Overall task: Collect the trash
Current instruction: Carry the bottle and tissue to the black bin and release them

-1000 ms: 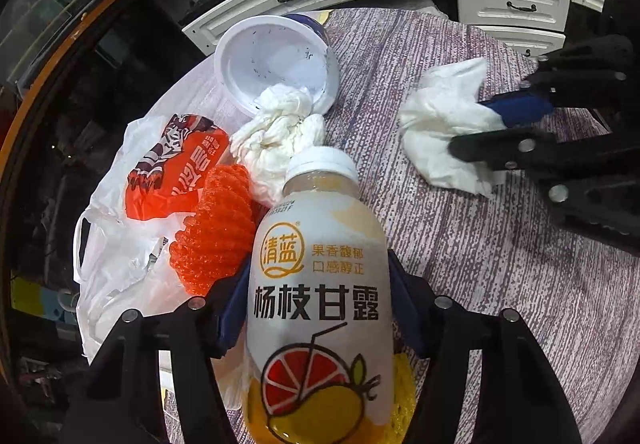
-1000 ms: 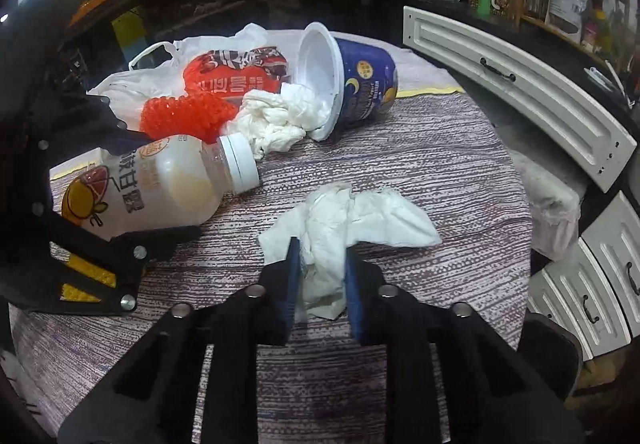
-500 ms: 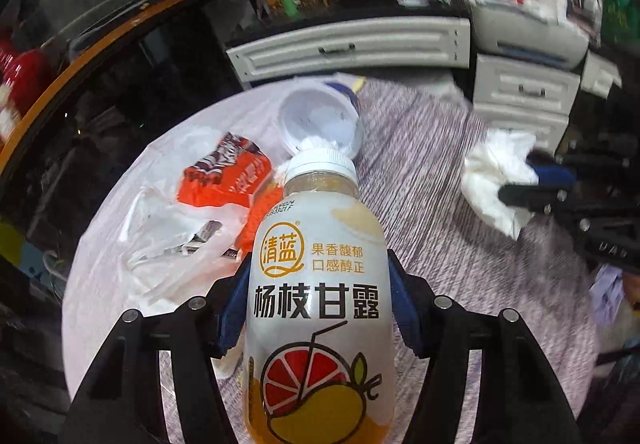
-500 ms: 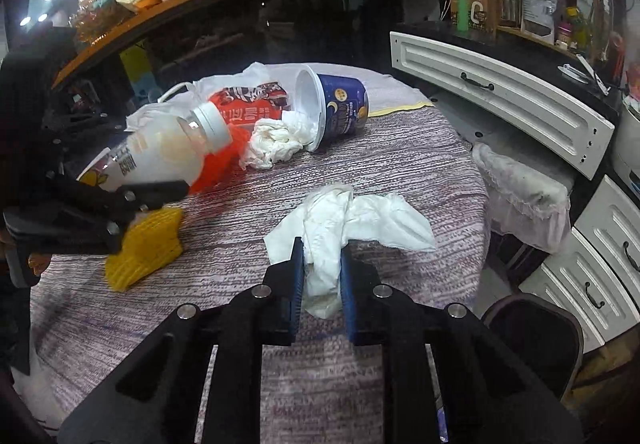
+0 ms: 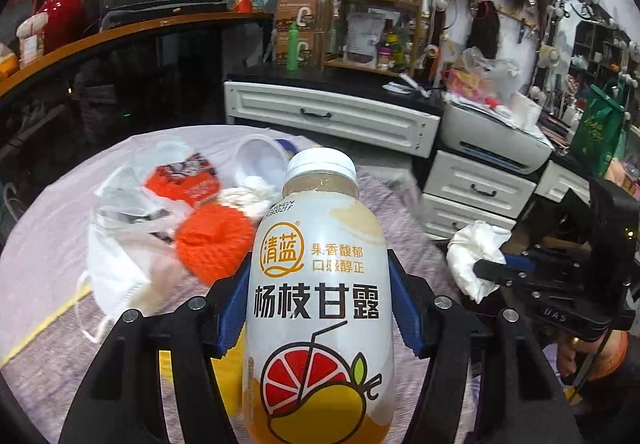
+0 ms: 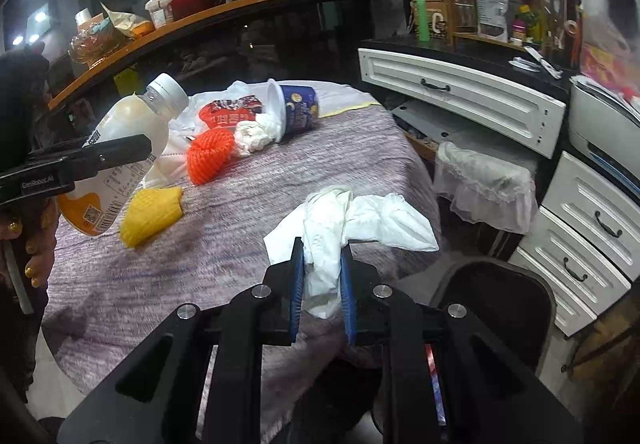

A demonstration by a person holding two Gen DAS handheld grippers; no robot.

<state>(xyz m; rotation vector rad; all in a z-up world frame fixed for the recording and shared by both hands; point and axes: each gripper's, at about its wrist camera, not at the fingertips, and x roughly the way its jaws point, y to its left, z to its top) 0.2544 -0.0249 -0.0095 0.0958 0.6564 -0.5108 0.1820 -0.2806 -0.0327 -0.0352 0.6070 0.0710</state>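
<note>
My left gripper [image 5: 320, 304] is shut on a juice bottle [image 5: 320, 252] with a white cap, held up above the round purple-clothed table [image 6: 240, 236]. The right wrist view shows the same bottle [image 6: 120, 147] tilted at the left, off the table. My right gripper [image 6: 324, 260] is shut on a crumpled white tissue [image 6: 360, 211], lifted near the table's right edge. On the table lie an orange foam net [image 6: 210, 157], a yellow foam net [image 6: 150, 213], a tipped blue cup [image 6: 298, 109], a second white tissue [image 6: 256, 131], a red snack packet [image 6: 228, 113] and a white plastic bag [image 5: 116, 256].
White drawer units [image 6: 460, 95] curve behind and to the right of the table. A lace-covered seat [image 6: 484, 179] stands beside the table edge, and a dark chair or bin [image 6: 492, 284] sits below on the right. A person's hand [image 6: 24, 236] shows at the left.
Both grippers rose and pulled back from the table. The bottle came up off the cloth and now tilts upward, baring the yellow foam net. The tissue moved with the right gripper toward the table's right edge.
</note>
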